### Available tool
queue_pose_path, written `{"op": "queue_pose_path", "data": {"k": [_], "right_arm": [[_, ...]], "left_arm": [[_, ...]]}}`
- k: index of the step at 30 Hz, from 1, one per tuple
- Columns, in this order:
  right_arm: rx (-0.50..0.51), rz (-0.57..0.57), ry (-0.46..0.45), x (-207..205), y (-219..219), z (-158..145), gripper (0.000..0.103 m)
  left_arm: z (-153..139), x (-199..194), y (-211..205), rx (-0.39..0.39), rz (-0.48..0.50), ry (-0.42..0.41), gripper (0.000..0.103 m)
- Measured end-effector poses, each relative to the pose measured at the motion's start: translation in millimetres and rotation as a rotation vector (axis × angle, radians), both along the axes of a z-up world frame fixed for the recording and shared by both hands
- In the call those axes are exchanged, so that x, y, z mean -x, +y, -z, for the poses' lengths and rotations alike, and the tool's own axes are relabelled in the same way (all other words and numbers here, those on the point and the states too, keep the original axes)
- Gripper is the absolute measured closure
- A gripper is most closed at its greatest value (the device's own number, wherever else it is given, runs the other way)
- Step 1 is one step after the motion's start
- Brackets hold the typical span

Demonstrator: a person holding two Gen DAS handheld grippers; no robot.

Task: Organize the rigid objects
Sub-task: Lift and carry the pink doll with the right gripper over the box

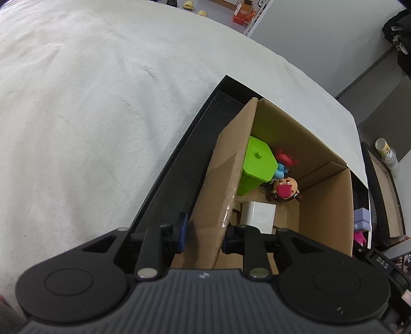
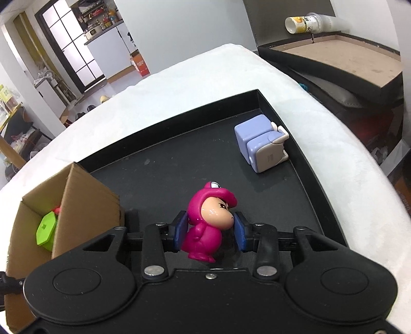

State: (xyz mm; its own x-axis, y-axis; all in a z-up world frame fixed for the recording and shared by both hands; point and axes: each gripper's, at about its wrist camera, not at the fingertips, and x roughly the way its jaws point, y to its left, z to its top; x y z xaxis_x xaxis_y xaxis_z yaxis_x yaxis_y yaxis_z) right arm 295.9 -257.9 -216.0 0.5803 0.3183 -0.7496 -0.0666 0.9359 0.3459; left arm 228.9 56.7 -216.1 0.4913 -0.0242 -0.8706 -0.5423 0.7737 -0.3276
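Observation:
My left gripper is shut on the near side flap of an open cardboard box. Inside the box lie a green lidded container, a burger-shaped figure, a white cube and a small red and blue toy. The box stands on a black tray. In the right wrist view a pink hooded figurine stands upright on the tray. My right gripper is shut on the figurine, one blue pad at its back and one at its face. A lilac block toy lies near the tray's far right corner.
The tray rests on a white fuzzy cloth. The cardboard box stands just left of my right gripper. Beyond the cloth at upper right sits a second dark tray with a brown board and a tipped cup.

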Motion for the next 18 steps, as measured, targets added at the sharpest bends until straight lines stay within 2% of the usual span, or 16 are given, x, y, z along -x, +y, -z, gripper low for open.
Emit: {"op": "queue_pose_path", "data": {"k": [10, 18], "right_arm": [[-0.128, -0.035, 0.017, 5.1, 7.3, -39.2, 0.065], [-0.094, -0.076, 0.002, 5.8, 31.4, -58.2, 0.065]], "left_arm": [[0.0, 0.8, 0.0, 0.001, 0.008, -0.003, 0.079], [1.9, -0.2, 2.1, 0.01, 0.025, -0.012, 0.079]]}}
